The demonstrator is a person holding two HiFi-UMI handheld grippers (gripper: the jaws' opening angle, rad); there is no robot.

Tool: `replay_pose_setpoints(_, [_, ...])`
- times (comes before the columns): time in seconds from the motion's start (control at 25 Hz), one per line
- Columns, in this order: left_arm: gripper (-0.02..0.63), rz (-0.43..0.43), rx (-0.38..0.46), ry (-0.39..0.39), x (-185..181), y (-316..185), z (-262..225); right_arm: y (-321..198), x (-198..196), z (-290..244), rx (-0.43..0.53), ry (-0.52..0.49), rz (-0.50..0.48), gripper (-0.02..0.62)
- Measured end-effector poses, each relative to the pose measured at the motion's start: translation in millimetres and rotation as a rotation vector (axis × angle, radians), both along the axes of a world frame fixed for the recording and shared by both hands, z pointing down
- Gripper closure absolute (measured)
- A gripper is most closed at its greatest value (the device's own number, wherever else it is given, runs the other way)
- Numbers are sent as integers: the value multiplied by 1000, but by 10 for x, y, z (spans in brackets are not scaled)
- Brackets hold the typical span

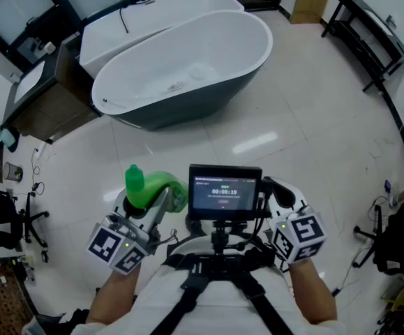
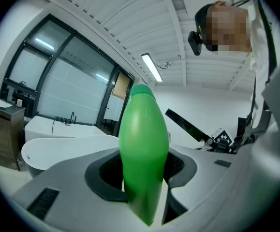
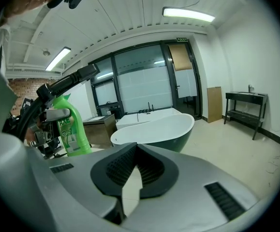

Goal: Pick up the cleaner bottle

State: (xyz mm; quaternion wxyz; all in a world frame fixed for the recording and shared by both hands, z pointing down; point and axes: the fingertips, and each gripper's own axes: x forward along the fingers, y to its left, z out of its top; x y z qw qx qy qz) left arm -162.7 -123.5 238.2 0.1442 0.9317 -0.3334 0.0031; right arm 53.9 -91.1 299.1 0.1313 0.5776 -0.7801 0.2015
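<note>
The green cleaner bottle [image 1: 153, 188] is lifted off the floor in front of my chest, cap to the left in the head view. My left gripper [image 1: 161, 197] is shut on it. In the left gripper view the bottle [image 2: 142, 153] fills the space between the pads of the left gripper [image 2: 142, 180] and rises upright. From the right gripper view, the same bottle [image 3: 75, 129] shows at the left, held by the other gripper. My right gripper [image 1: 281, 192] is beside the chest screen with nothing in it; the right gripper [image 3: 134, 173] has its pads meeting at the tips.
A dark-sided oval bathtub [image 1: 188, 68] stands ahead on the pale tiled floor, with a white rectangular tub [image 1: 153, 9] behind it. There is a wooden vanity [image 1: 45, 89] at the left and a black side table [image 1: 365, 33] at the right. A small screen [image 1: 225, 190] sits on my chest rig.
</note>
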Motion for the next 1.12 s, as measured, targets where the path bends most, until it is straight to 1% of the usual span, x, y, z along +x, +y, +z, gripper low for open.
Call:
replay_pose_setpoints(0.32, [440, 5, 6, 5, 40, 53, -4, 23, -11, -9, 5, 11, -26, 592])
replay_pose_setpoints(0.6, [440, -2, 19, 0, 195, 240, -8, 180, 126, 22, 9, 18, -46, 592])
replay_pose_setpoints(0.88, [440, -12, 17, -5, 161, 230, 7, 175, 113, 49, 3, 37, -55, 592])
replay_pose_setpoints(1.12, [440, -8, 11, -6, 166, 211, 20, 189, 148, 92, -9, 41, -41, 594])
